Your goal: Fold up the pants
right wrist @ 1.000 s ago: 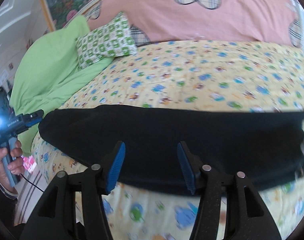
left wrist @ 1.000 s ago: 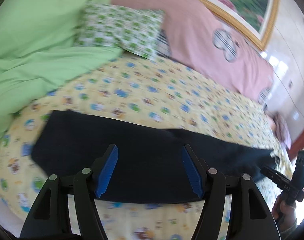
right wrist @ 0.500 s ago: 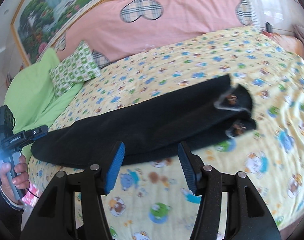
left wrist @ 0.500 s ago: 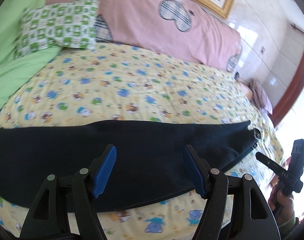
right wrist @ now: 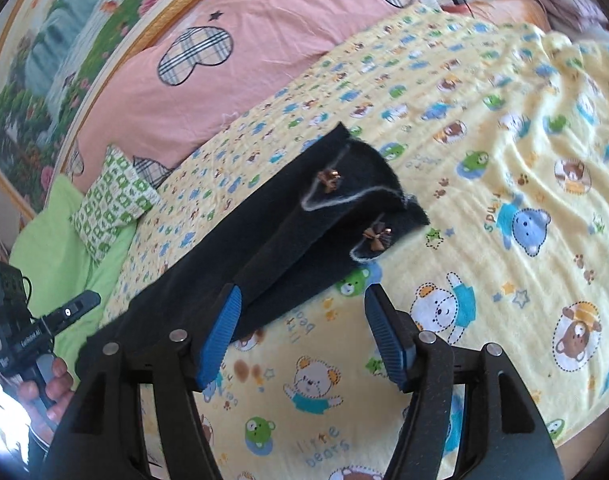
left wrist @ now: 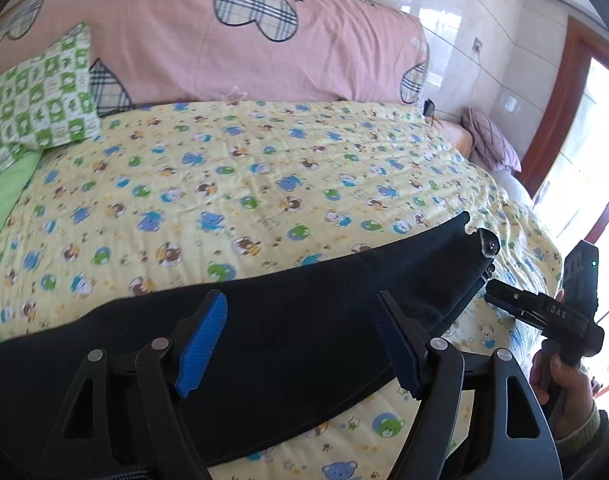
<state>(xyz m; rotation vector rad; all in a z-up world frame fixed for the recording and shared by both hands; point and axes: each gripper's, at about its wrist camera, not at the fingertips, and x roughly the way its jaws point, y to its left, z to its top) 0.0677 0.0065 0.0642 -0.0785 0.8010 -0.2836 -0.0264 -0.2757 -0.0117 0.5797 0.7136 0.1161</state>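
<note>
Black pants (left wrist: 304, 316) lie flat in a long strip across the near side of the bed, folded lengthwise. Their cuffs, with small brown bows, show in the right wrist view (right wrist: 344, 200). My left gripper (left wrist: 300, 328) is open and empty, hovering over the pants' middle. My right gripper (right wrist: 302, 320) is open and empty, just short of the cuff end; its left finger (right wrist: 220, 332) overlaps the pants' edge. The right gripper also shows in the left wrist view (left wrist: 544, 312), close to the cuffs. The left gripper shows in the right wrist view (right wrist: 44, 324) at the far left.
The bed has a yellow bear-print sheet (left wrist: 264, 168). A pink headboard cushion (left wrist: 224, 48), a green-checked pillow (left wrist: 36, 100) and a green blanket (right wrist: 64, 248) lie at the back and left. A purple pillow (left wrist: 488, 140) sits at the right by a door.
Both grippers have swung toward the cuff end of the pants. The right gripper now looks at the cuffs rather than the middle. The pants have stayed flat.
</note>
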